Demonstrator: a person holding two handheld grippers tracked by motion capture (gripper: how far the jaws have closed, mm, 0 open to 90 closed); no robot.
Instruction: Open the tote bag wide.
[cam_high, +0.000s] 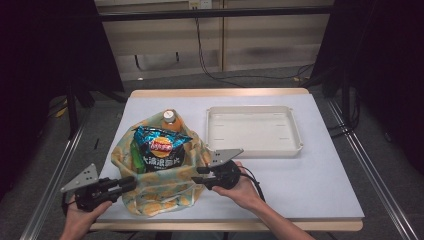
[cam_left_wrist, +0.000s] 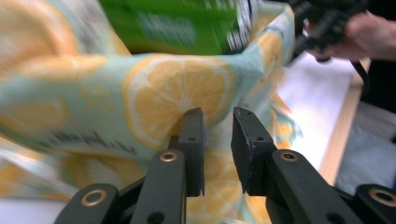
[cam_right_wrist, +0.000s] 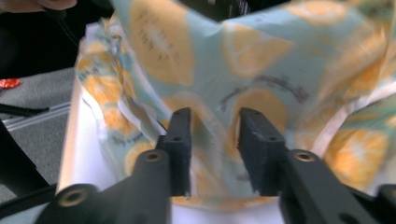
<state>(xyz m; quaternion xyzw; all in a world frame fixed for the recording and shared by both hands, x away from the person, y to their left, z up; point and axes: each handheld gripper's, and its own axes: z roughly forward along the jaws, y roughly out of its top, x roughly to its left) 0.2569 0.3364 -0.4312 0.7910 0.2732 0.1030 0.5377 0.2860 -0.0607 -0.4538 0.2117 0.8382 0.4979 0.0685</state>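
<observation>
Here the step in hand looks like spreading the bag mouth, or letting go of it after a pull. The bag, lemon-printed cloth, sits at about 7 o'clock on the bench, with a chips packet, a green pack and a bottle standing in it. The left gripper meets the bag's rim at 8 o'clock, the right gripper at 4 o'clock. Both pairs of jaws stand narrowly apart, cloth bunched in the gaps without being pinched.

Next, I judge, each pair must either close again on the rim or back off cleanly, so that the cloth does not snag and tip the load.

The high view gives the layout: the empty white tray at 2 o'clock of the bag, well apart. The left gripper view shows the rim fold between the pads and the green pack just above; the right gripper view shows a crease of cloth running up between its jaws.
</observation>
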